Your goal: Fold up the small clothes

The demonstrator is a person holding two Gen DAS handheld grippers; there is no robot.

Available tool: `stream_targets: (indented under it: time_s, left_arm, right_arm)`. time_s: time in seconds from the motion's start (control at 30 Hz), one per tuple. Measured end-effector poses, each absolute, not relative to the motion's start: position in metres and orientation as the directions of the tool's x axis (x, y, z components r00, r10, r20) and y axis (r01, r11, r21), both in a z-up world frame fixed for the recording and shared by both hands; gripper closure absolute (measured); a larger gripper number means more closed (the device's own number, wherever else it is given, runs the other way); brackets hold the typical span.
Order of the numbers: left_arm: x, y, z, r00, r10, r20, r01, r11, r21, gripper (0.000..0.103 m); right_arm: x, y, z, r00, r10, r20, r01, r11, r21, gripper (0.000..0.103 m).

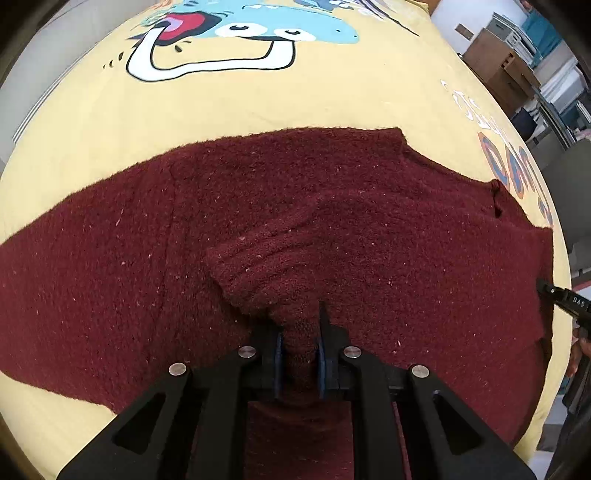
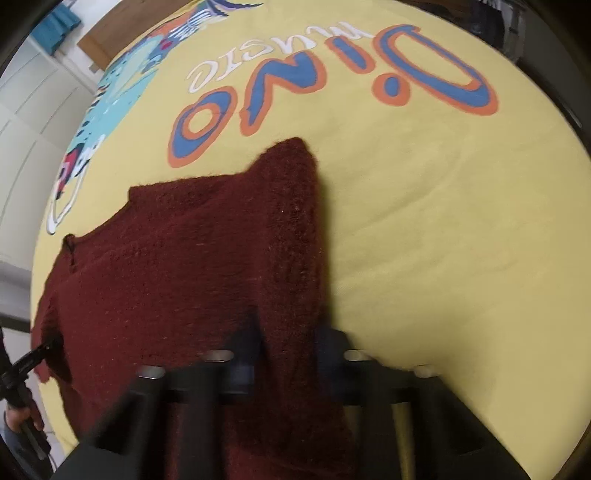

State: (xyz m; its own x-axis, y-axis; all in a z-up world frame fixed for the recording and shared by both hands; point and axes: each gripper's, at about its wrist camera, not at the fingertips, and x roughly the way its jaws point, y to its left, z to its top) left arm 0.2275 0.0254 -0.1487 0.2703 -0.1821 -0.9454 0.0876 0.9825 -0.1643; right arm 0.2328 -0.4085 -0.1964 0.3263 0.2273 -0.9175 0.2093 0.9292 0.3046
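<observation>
Left gripper point(image 1: 300, 345) comes in low and nearly flat over the table, pointing across the maroon knit sweater point(image 1: 332, 221); its two fingers point(image 1: 277, 354) are pinched tight on a bunched tube of the knit, looks like a cuff or sleeve end, blue pads pressed against the fabric on both sides. The pinched part is lifted a bit and the sleeve fold runs forward from the jaws onto the sweater body. Rest of the sweater lies spread flat on the yellow printed cloth point(image 1: 258, 107), with the cartoon dinosaur print point(image 1: 240, 33) beyond its far edge. Right gripper point(image 2: 291, 354) is also low, angled slightly down, view is motion-blurred; a strip of the sweater point(image 2: 184, 258) runs between its fingers point(image 2: 332, 354), jaws narrowed around the sweater's right edge, so it appears clamped on it, but the blur hides the pad contact. From the right wrist view the sweater's right edge is raised into a ridge leading back to the jaws, one corner pointing toward the "Dino" lettering point(image 2: 332, 81) on the yellow cloth point(image 2: 443, 221). Each gripper shows in the other's camera: right one point(image 1: 561, 299) at the sweater's right edge, left one point(image 2: 33, 360) at the far left with a hand point(image 2: 18, 417) behind it. Shelving and boxes point(image 1: 517, 59) in the background past the table.
</observation>
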Motion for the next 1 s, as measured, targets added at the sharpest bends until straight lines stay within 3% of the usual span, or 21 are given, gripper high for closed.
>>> stream_targets:
  time_s: [0.3,0.43,0.53,0.63,0.7,0.77,0.8,0.9,1.0]
  left_arm:
    - [0.226,0.008,-0.157,0.276,-0.141,-0.951,0.133,0.985,-0.107,0.091]
    - [0.229,0.007,-0.164,0.277,-0.14,-0.95,0.12,0.987,-0.111,0.086]
    - [0.228,0.008,-0.162,0.288,-0.131,-0.949,0.126,0.987,-0.098,0.076]
    - [0.227,0.005,-0.158,0.301,-0.085,-0.95,0.123,0.991,-0.049,0.056]
    - [0.226,0.005,-0.151,0.311,-0.07,-0.948,0.119,0.992,-0.034,0.04]
    - [0.224,0.009,-0.14,0.325,-0.072,-0.943,0.122,0.992,-0.034,0.014]
    - [0.223,0.007,-0.134,0.33,-0.077,-0.941,0.13,0.991,-0.035,0.009]
    - [0.219,0.002,-0.117,0.371,-0.083,-0.925,0.148,0.989,-0.029,0.001]
    - [0.211,-0.013,-0.105,0.412,-0.11,-0.904,0.192,0.981,-0.032,0.001]
  right_arm:
    - [0.219,-0.416,-0.179,0.37,0.143,-0.918,0.216,0.948,0.234,0.087]
    - [0.226,-0.409,-0.195,0.34,0.113,-0.934,0.231,0.952,0.199,0.087]
    - [0.222,-0.411,-0.198,0.35,0.123,-0.929,0.256,0.941,0.221,0.084]
    - [0.22,-0.408,-0.192,0.357,0.113,-0.927,0.233,0.951,0.205,0.075]
    - [0.218,-0.404,-0.185,0.361,0.094,-0.928,0.209,0.961,0.179,0.06]
    - [0.216,-0.4,-0.177,0.373,0.077,-0.925,0.198,0.967,0.161,0.045]
    - [0.215,-0.399,-0.17,0.388,0.071,-0.919,0.194,0.969,0.156,0.04]
    - [0.208,-0.391,-0.142,0.459,0.054,-0.887,0.173,0.974,0.149,0.021]
    - [0.203,-0.372,-0.12,0.516,0.064,-0.854,0.132,0.979,0.153,0.017]
